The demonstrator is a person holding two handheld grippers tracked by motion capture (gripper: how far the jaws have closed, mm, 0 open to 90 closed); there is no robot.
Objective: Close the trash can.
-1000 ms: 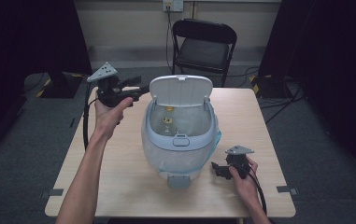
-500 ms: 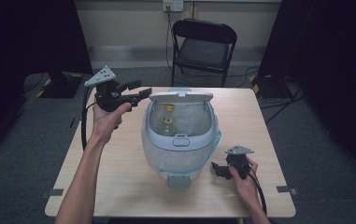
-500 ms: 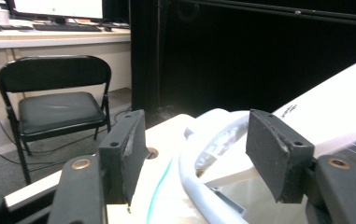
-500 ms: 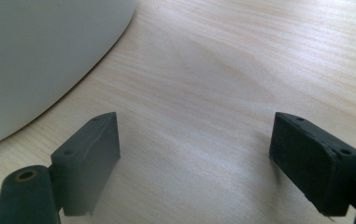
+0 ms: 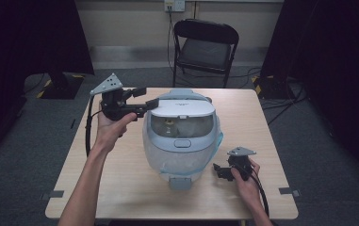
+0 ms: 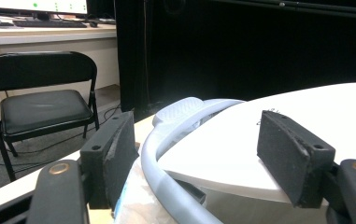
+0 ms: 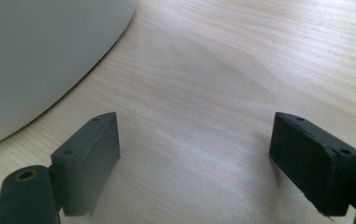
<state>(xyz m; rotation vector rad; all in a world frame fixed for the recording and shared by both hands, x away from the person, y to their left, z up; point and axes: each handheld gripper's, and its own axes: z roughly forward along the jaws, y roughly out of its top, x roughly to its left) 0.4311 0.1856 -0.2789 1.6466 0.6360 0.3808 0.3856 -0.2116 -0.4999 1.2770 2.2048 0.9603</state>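
A pale blue bin (image 5: 182, 150) with a clear bag liner stands in the middle of the wooden table (image 5: 120, 188). Its white lid (image 5: 183, 106) is tilted low over the opening, and a gap under its front edge shows the inside. My left gripper (image 5: 145, 97) is at the lid's left edge; its jaws have just been opening. In the left gripper view the lid's edge (image 6: 241, 154) lies between the open left gripper (image 6: 203, 156) pads, which do not press on it. My right gripper (image 5: 220, 170) rests open on the table by the bin's right side. In the right gripper view the right gripper (image 7: 194, 158) has bare wood between its pads, the bin wall (image 7: 40, 56) beside them.
A black folding chair (image 5: 205, 44) stands behind the table's far edge. Cables trail from both grippers off the table. Bare tabletop lies left, right and in front of the bin.
The lid has swung down from upright to low over the bin. My left gripper followed it down and toward the bin. The right gripper has not moved.
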